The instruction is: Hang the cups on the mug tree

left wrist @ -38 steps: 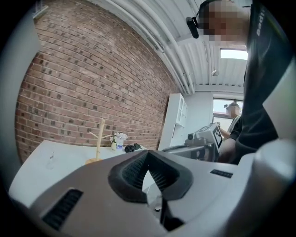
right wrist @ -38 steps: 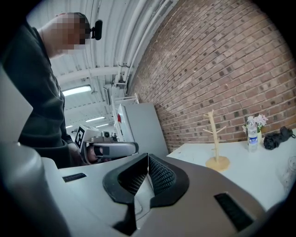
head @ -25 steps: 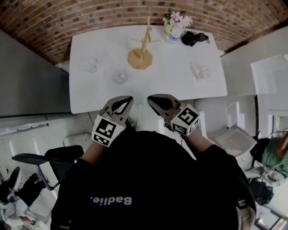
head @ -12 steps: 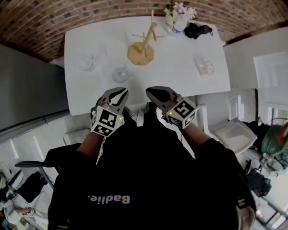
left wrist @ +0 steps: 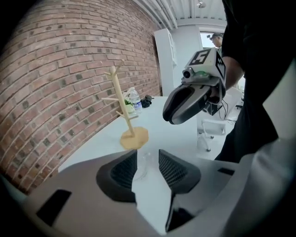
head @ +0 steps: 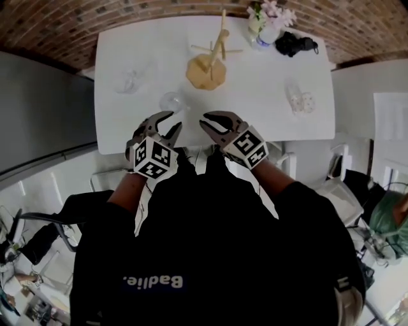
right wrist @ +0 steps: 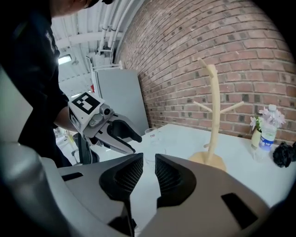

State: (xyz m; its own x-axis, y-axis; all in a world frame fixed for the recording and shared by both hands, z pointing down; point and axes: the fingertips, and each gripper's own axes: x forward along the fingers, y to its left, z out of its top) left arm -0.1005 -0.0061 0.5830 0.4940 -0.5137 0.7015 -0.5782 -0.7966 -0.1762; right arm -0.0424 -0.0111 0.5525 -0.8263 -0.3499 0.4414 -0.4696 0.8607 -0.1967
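Here, the left hand-held gripper (head: 173,121) and right hand-held gripper (head: 205,125) are opening, both empty; the shirt (head: 191,255) reads "Badlie."

The table (head: 255,121) lies bare along its near edge and to the right of the mug tree (head: 205,71). One clear cup (head: 171,100) blocks the tree's near-left side, with a second cup (head: 129,79) farther left. A third cup (head: 299,99) stands well right, and flowers (head: 266,22) and a black bundle (head: 298,43) crowd the far right corner.

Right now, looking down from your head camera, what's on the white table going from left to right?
left clear cup → middle clear cup → mug tree → flowers → right clear cup
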